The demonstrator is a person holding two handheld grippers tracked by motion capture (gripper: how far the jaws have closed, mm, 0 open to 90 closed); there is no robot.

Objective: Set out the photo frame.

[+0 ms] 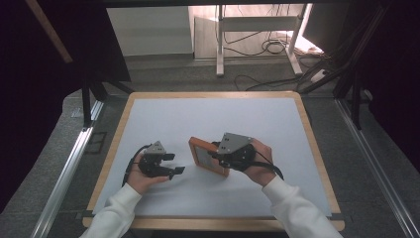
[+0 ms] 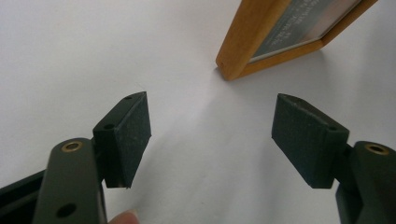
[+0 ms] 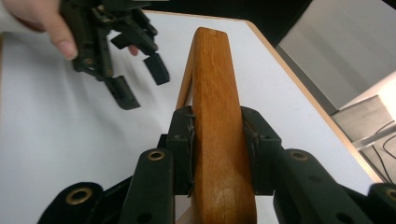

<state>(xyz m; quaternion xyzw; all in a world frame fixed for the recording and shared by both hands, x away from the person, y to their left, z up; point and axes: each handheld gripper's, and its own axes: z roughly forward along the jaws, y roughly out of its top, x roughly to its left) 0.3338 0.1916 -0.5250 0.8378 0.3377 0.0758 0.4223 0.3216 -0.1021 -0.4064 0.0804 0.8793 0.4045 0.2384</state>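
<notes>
Picture frame point(image 3: 219, 116): orange-brown wood, smooth and softly glossy, grain visible along the edge; glazed front point(image 2: 299, 28) shiny, grey-green behind the glass. Right gripper point(image 3: 218, 154): matt black plastic arms with small brass-coloured rings; pads point(image 3: 183, 140) clamped on the wood, dull and rubbery, frayed at one edge. Left gripper point(image 2: 212, 140): same matt black, pads point(image 2: 130, 135) finely grained and dusty. Grey plate point(image 1: 234, 142) on top: dull metal. Table point(image 1: 198, 119): matt white, paper-like sheet, pale wooden rim. Sleeves point(image 1: 116, 213): soft white cloth.
</notes>
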